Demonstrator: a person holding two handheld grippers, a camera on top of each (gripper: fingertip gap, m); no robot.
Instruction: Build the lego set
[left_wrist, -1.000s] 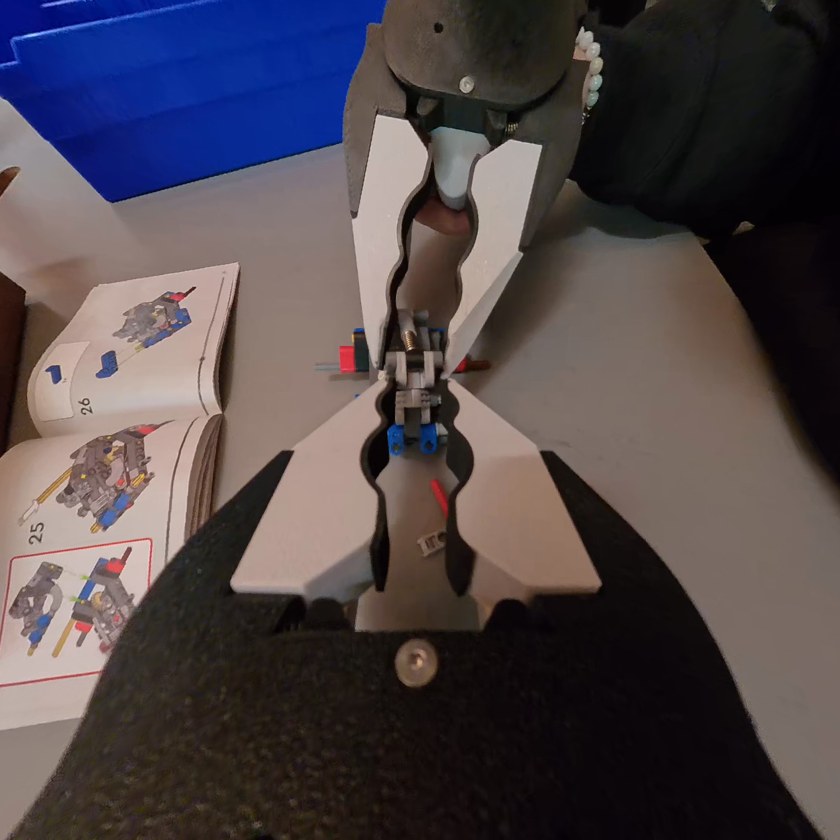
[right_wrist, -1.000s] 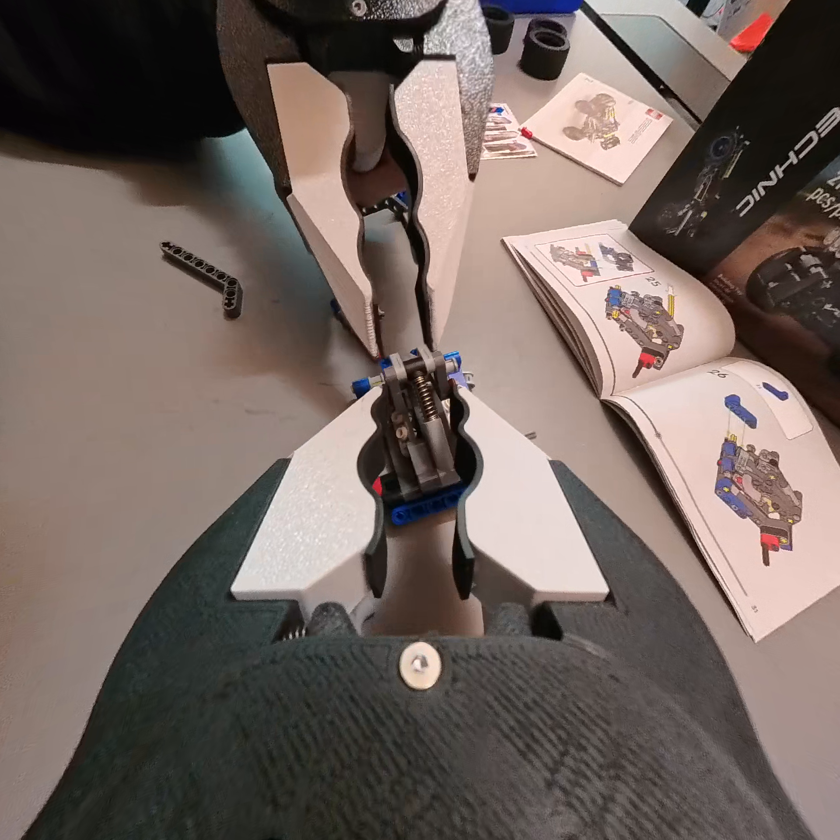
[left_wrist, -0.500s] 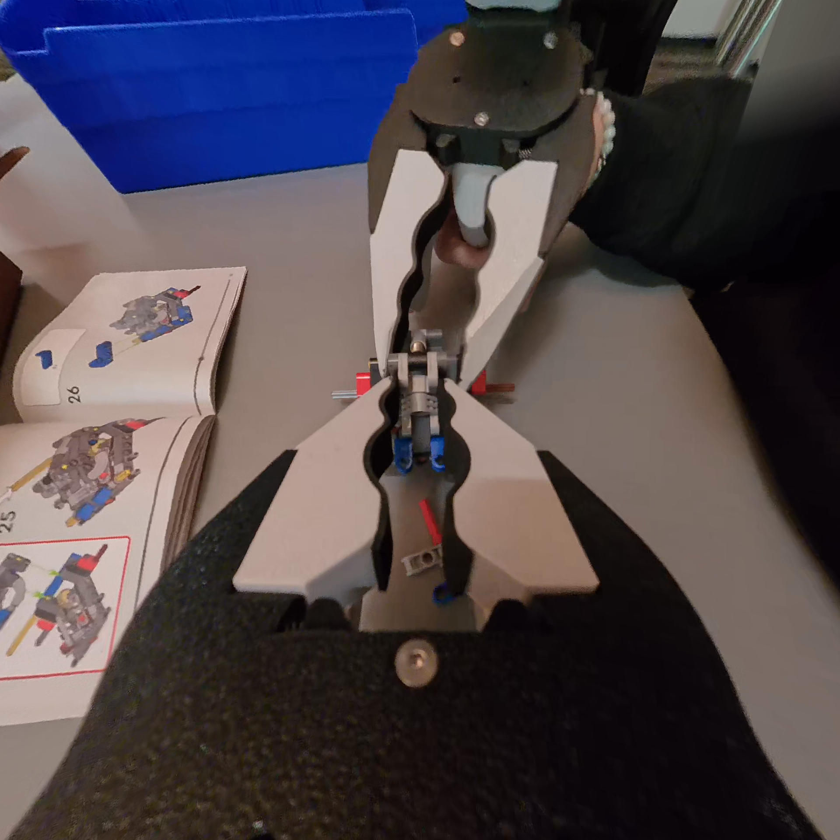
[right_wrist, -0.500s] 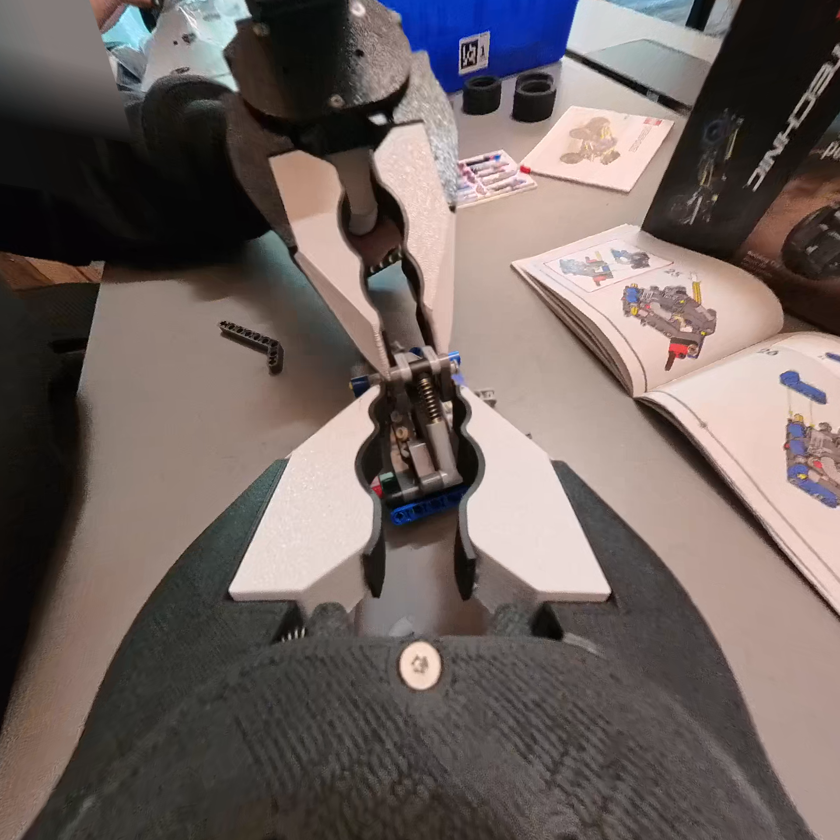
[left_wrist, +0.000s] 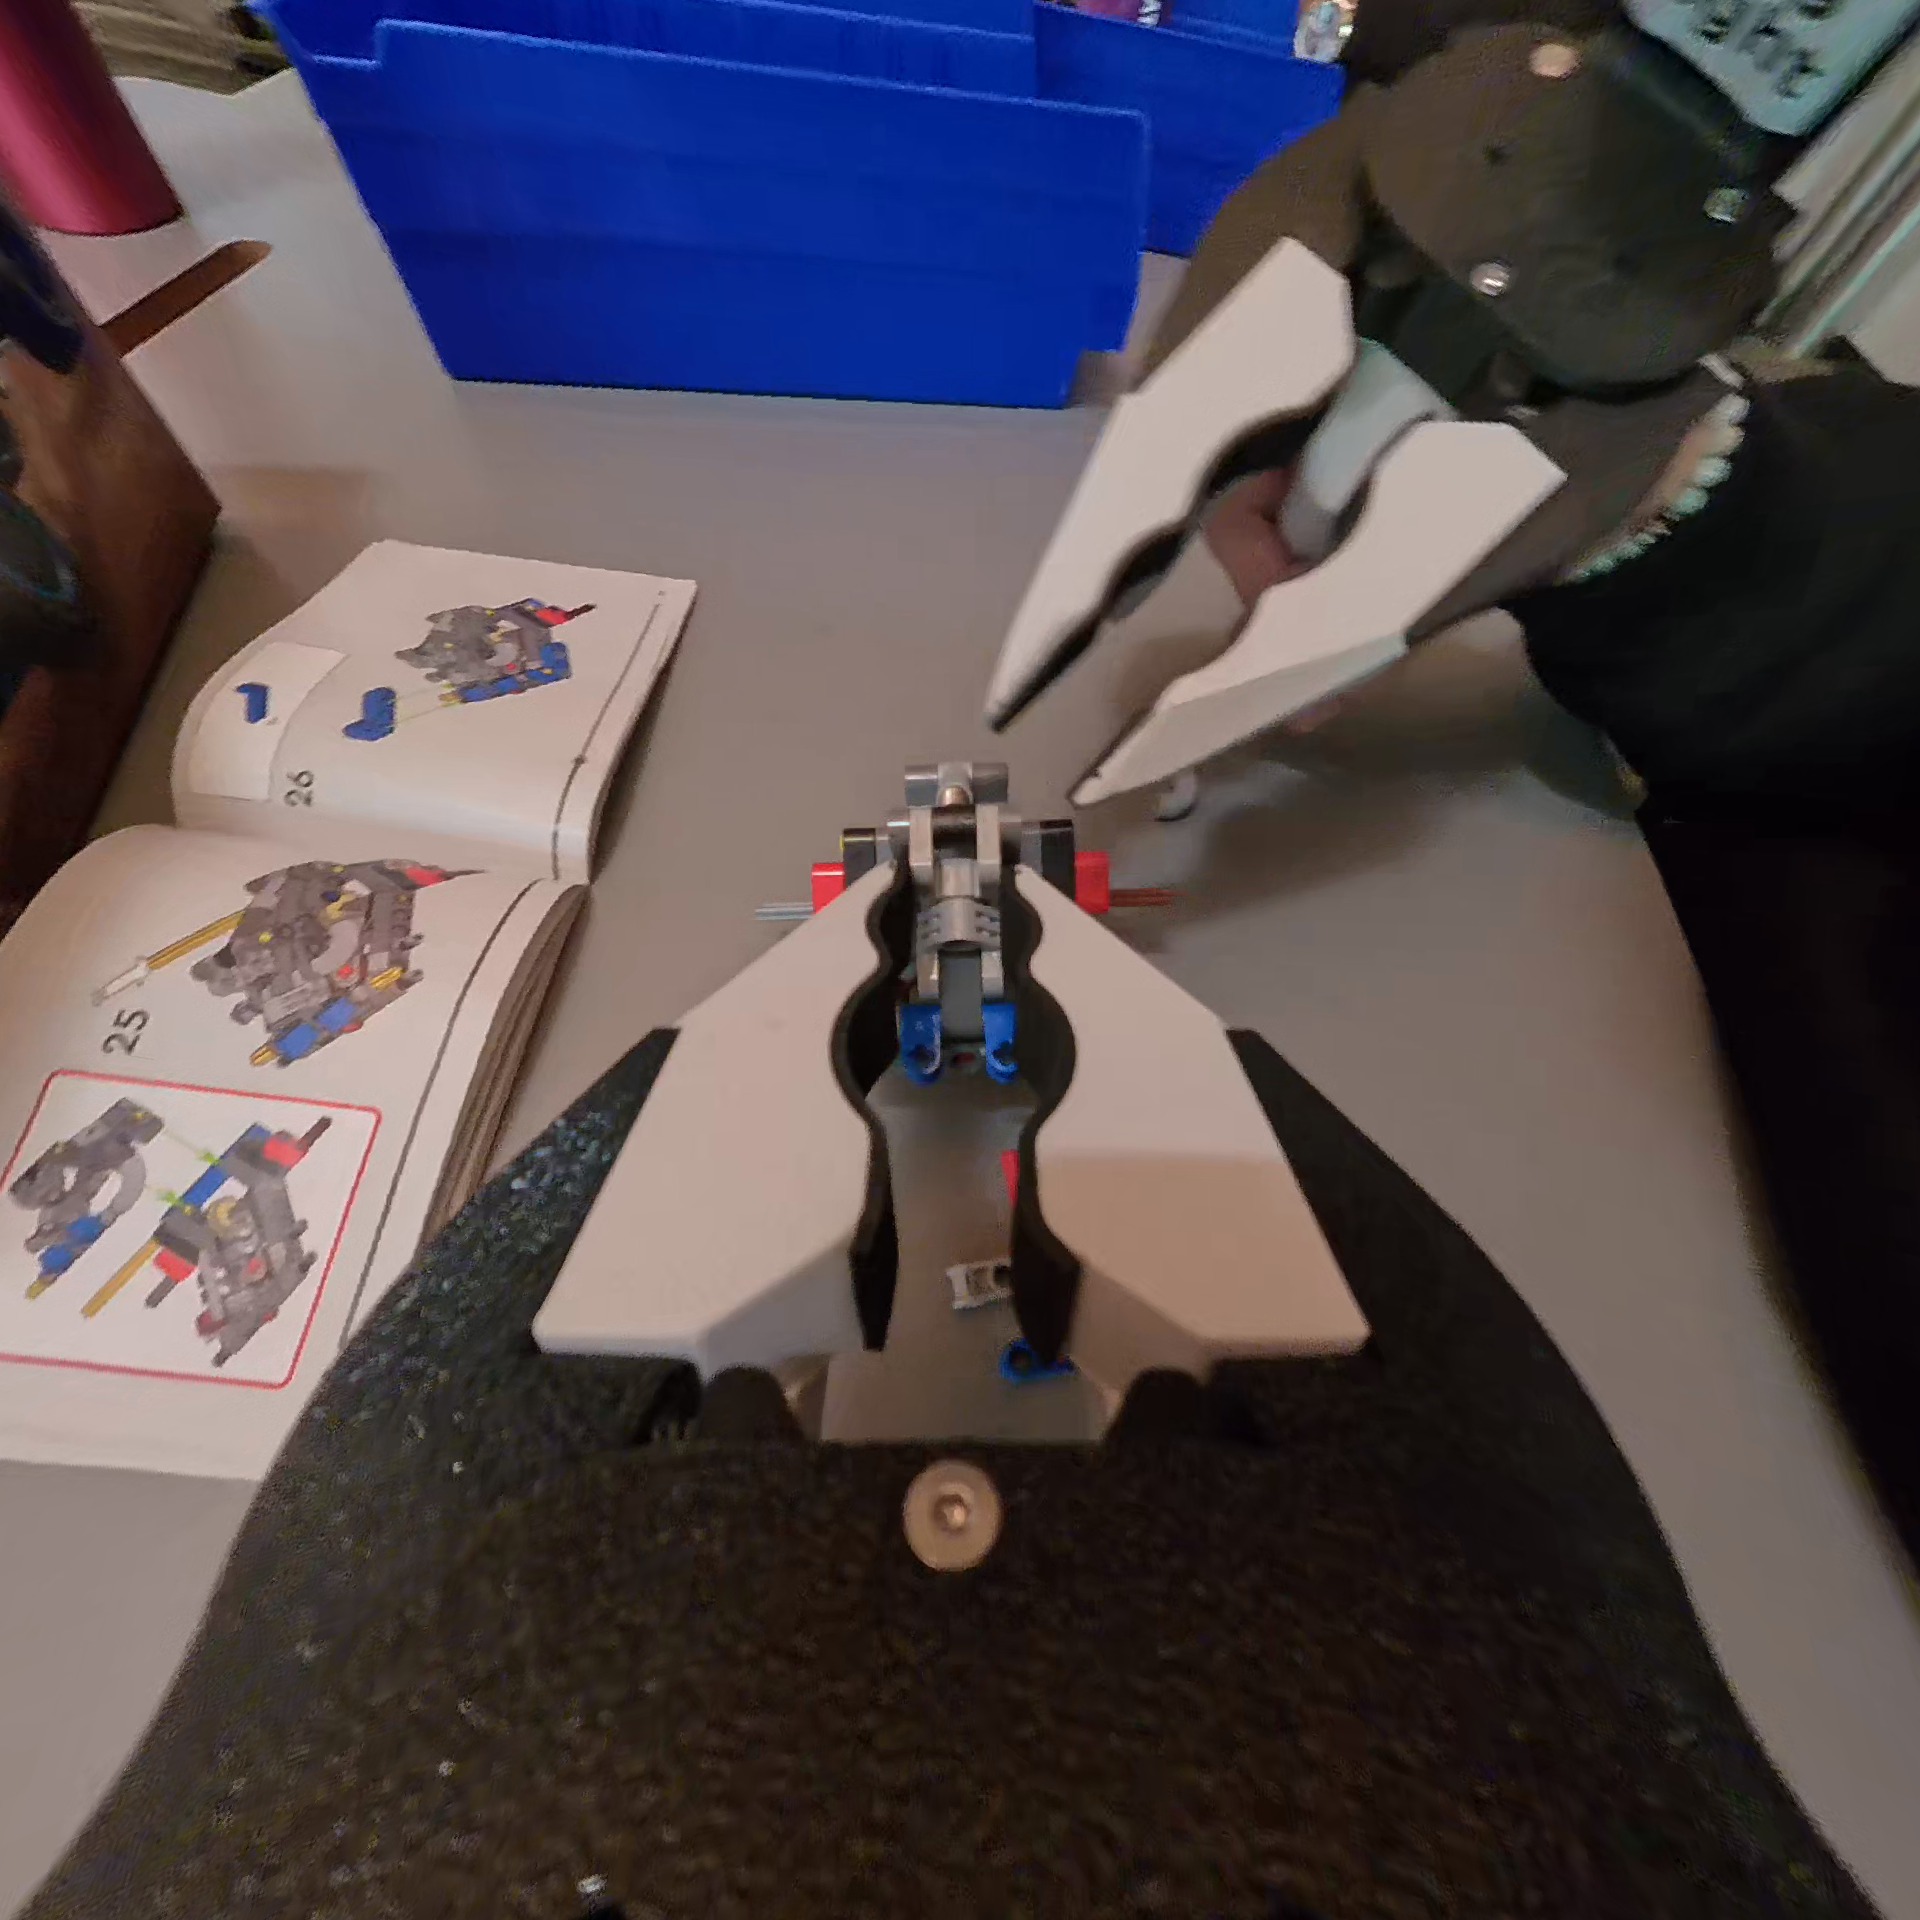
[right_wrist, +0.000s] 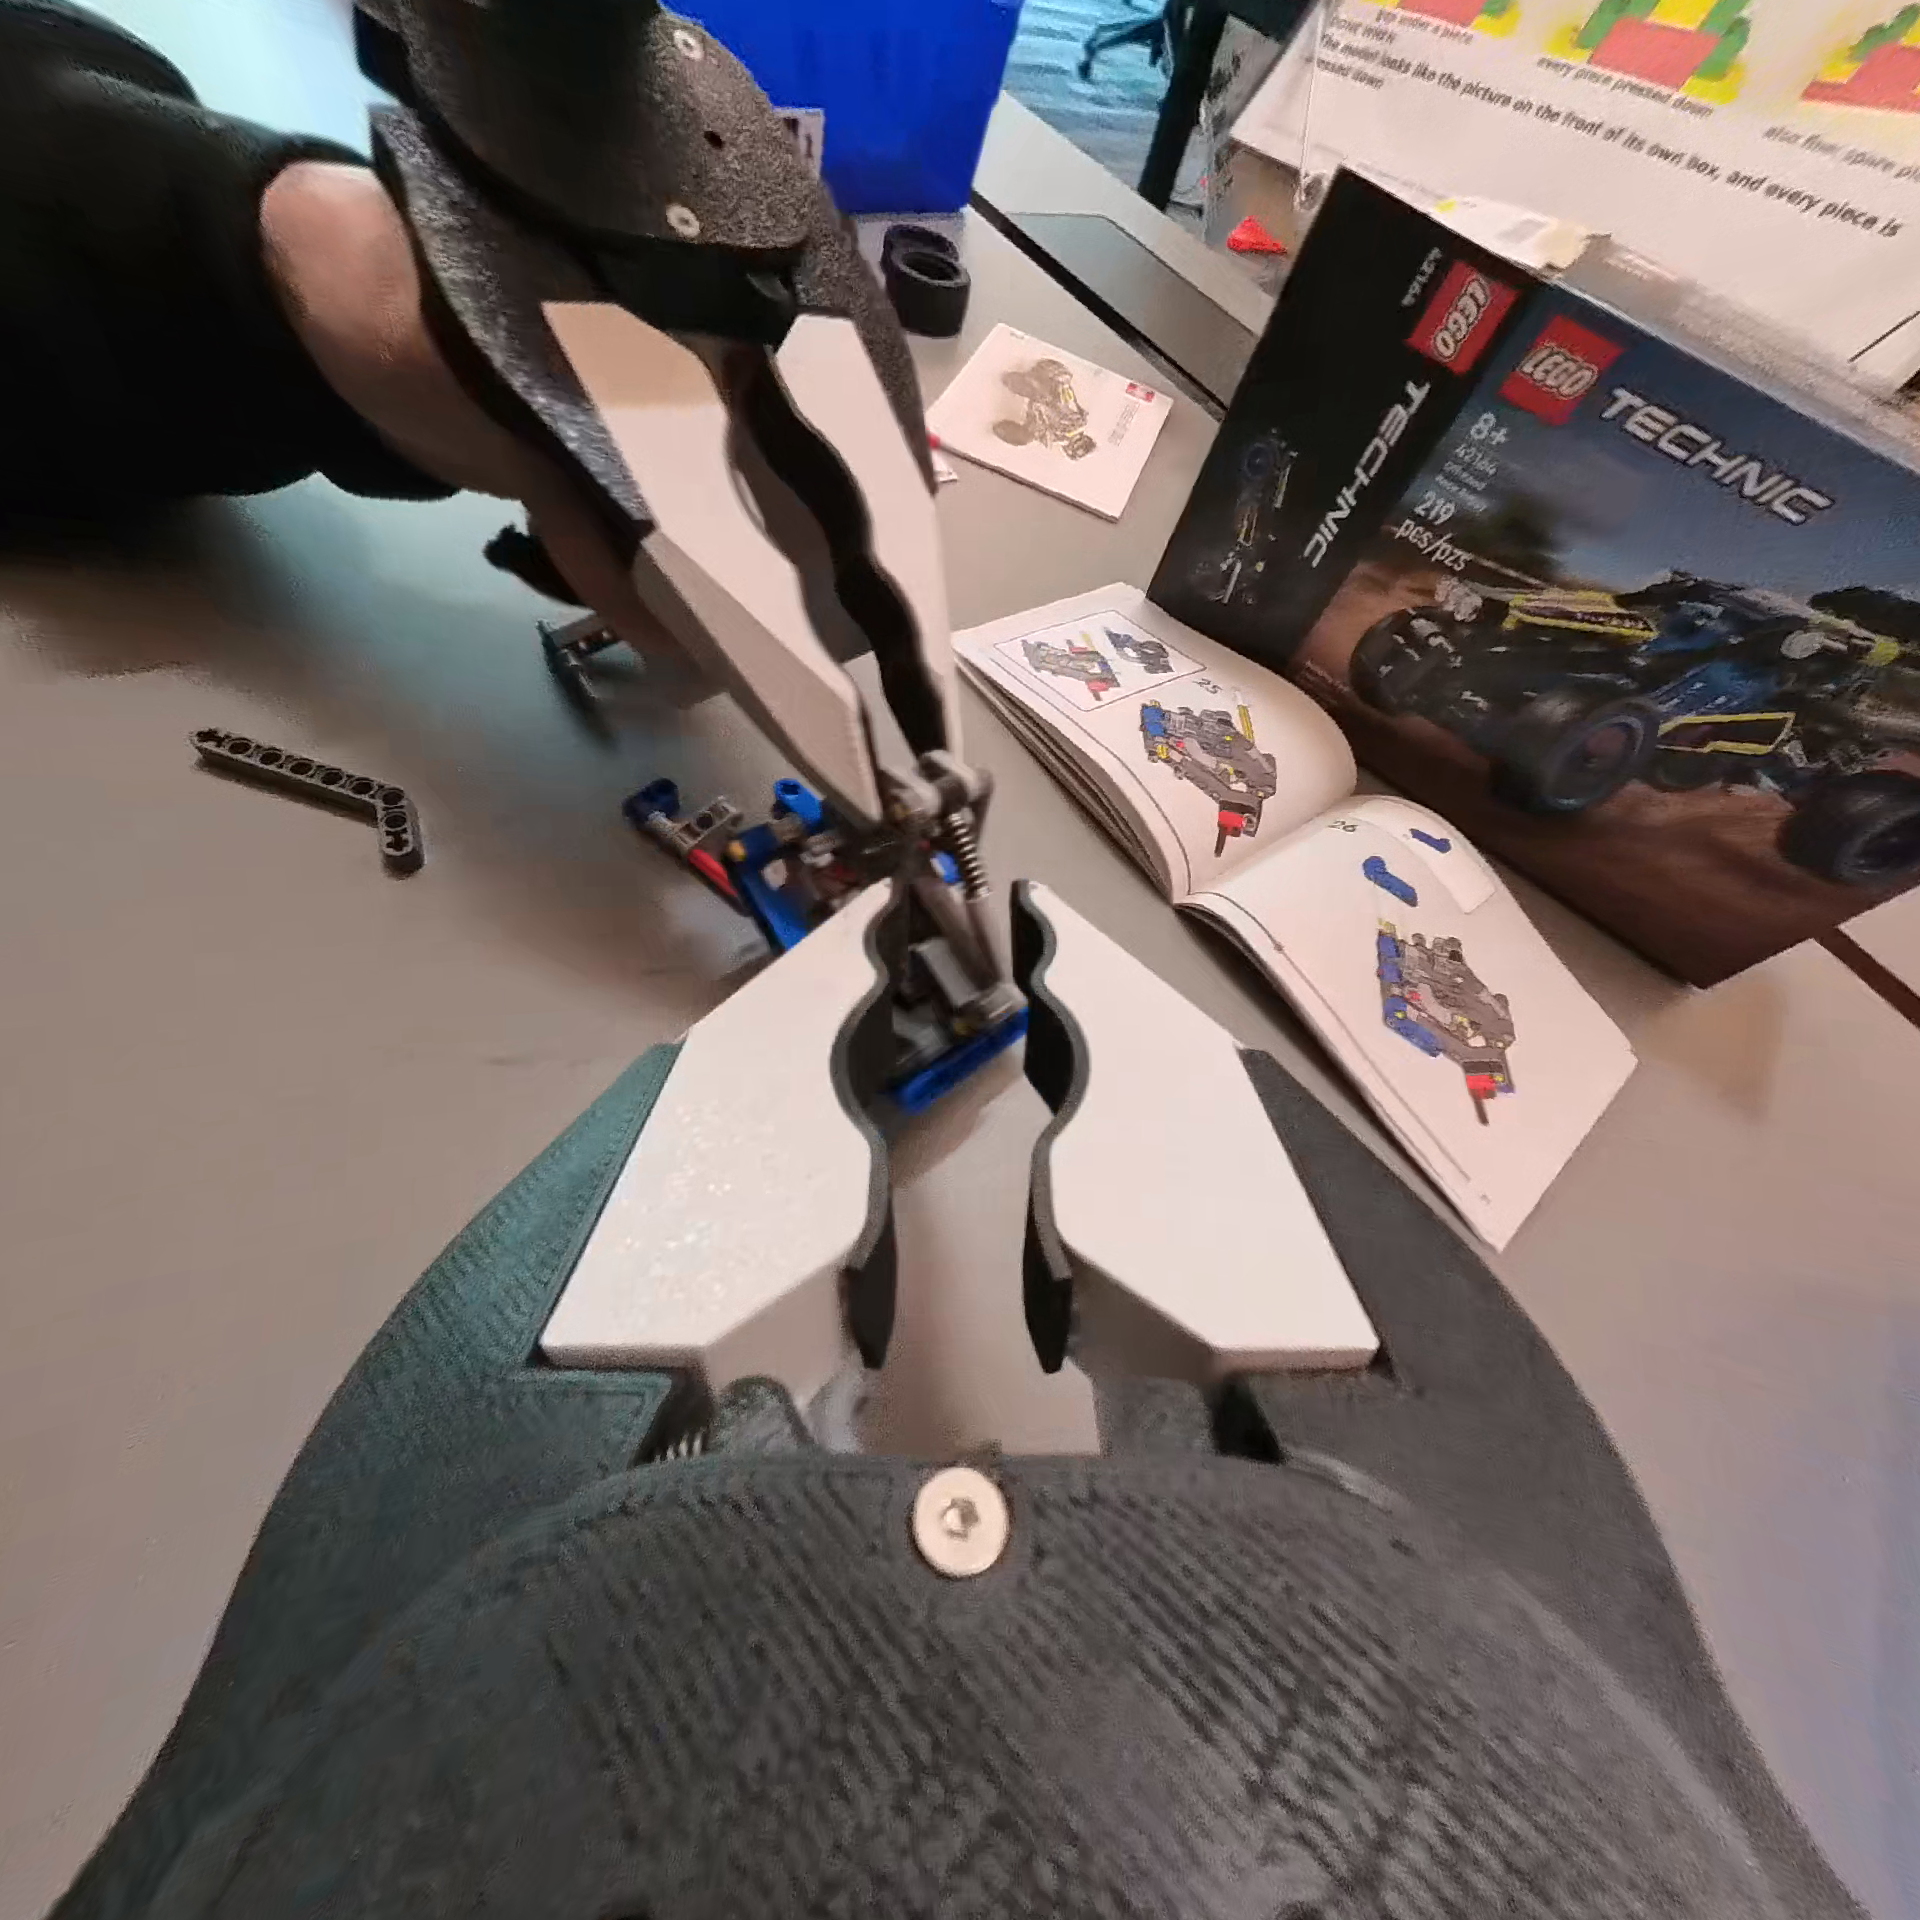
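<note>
While the left tongs (left_wrist: 956, 883) pinch the grey lego model (left_wrist: 956, 914) above the table (left_wrist: 1403, 1039), the right tongs (left_wrist: 1034, 758) hang parted and empty beside it.

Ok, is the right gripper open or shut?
Open: the right gripper has its fingers apart, and the left wrist view shows it clear of the lego assembly.

Grey table (right_wrist: 260, 1039) bearing loose parts and printed matter. An open instruction booklet (right_wrist: 1299, 883) lies just in front of the set's box (right_wrist: 1558, 582) (standing upright). A black angled beam (right_wrist: 312, 779) lies apart at left; blue and grey pieces (right_wrist: 717, 831) cluster mid-table. Farther back: a thin leaflet (right_wrist: 1049, 416), two black tyres (right_wrist: 925, 275) and blue bins (left_wrist: 748, 208).
</note>
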